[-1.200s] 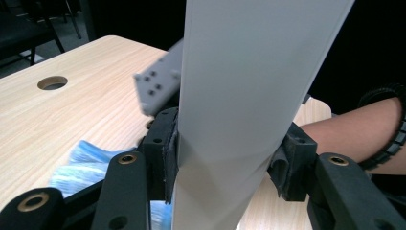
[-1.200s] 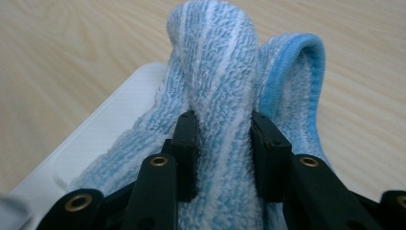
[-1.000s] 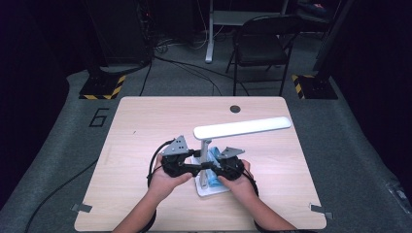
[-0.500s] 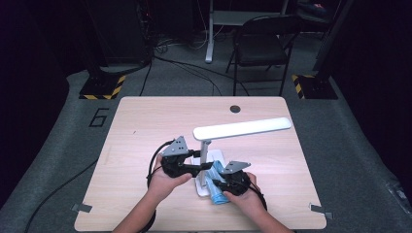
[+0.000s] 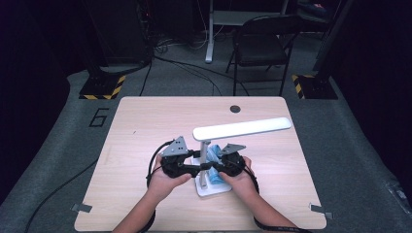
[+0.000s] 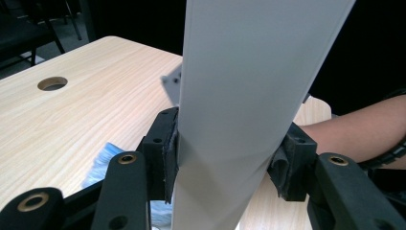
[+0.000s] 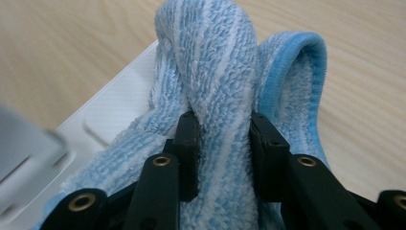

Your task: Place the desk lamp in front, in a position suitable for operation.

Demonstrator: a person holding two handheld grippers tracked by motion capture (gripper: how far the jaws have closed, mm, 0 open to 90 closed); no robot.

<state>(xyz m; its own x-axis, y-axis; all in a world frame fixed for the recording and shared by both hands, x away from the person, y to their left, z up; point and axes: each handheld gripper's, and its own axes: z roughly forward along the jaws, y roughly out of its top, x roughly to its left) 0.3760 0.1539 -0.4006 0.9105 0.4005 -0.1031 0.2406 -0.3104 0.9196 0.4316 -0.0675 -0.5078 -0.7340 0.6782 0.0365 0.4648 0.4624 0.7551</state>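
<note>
The right gripper (image 7: pixel 219 143) is pinching a bunched fold of blue-striped terry cloth (image 7: pixel 225 91), pressing it onto the white lamp base (image 7: pixel 115 115), probably to wipe it. The left gripper (image 6: pixel 225 158) is clamping the desk lamp's upright post (image 6: pixel 239 96), seemingly steadying the lamp against that rubbing. The lamp is standing near the wooden table's (image 5: pixel 145 126) front edge.

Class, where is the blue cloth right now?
In the high view, the cloth lies on the lamp base, right of the post, pinched in the right claw.
</note>
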